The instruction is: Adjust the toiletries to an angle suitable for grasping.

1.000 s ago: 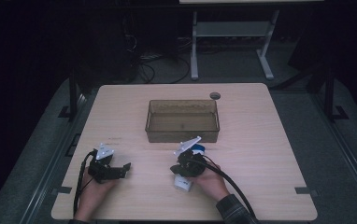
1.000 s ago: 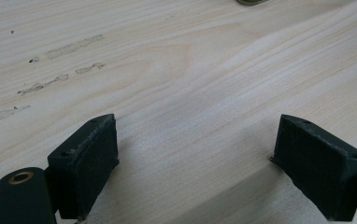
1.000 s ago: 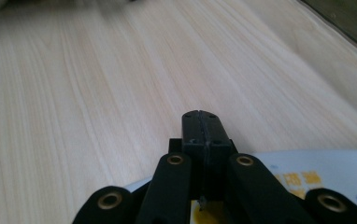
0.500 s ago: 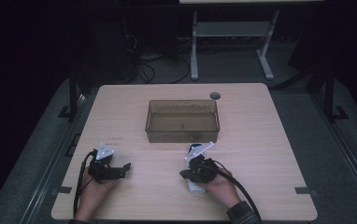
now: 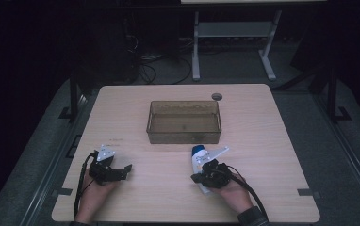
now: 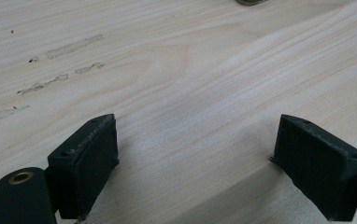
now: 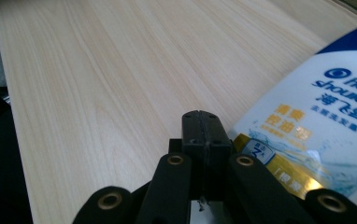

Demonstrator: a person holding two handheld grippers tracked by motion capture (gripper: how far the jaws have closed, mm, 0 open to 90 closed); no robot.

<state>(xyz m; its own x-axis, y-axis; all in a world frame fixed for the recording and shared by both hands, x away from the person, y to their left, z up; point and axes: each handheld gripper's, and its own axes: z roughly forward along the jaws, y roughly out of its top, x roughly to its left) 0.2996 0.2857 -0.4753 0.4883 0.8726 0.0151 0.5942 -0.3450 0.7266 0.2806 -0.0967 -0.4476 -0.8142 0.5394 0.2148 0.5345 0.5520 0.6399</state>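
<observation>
Right gripper view: the right gripper [image 7: 200, 122] has its jaws pressed together, empty, touching the shampoo bottle [image 7: 317, 116] (white, blue cap) lying on the table [image 7: 97, 70]. The left gripper [image 6: 193, 154] is spread wide.

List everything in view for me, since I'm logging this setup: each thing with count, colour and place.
Table: one, light wood, centre of the room.
Bin: one, clear brownish plastic, on the table's far middle.
Shampoo bottle: one, white with a blue cap, lying on the table just in front of the bin, beside the right gripper's shut jaws.
Round grommet: one, grey, near the table's far edge.
Shelf frame: one, pale metal, on the floor behind the table.
Left gripper: one, black, jaws open over bare wood.
Right gripper: one, black, jaws shut.
Hands: two, at the near edge.
</observation>
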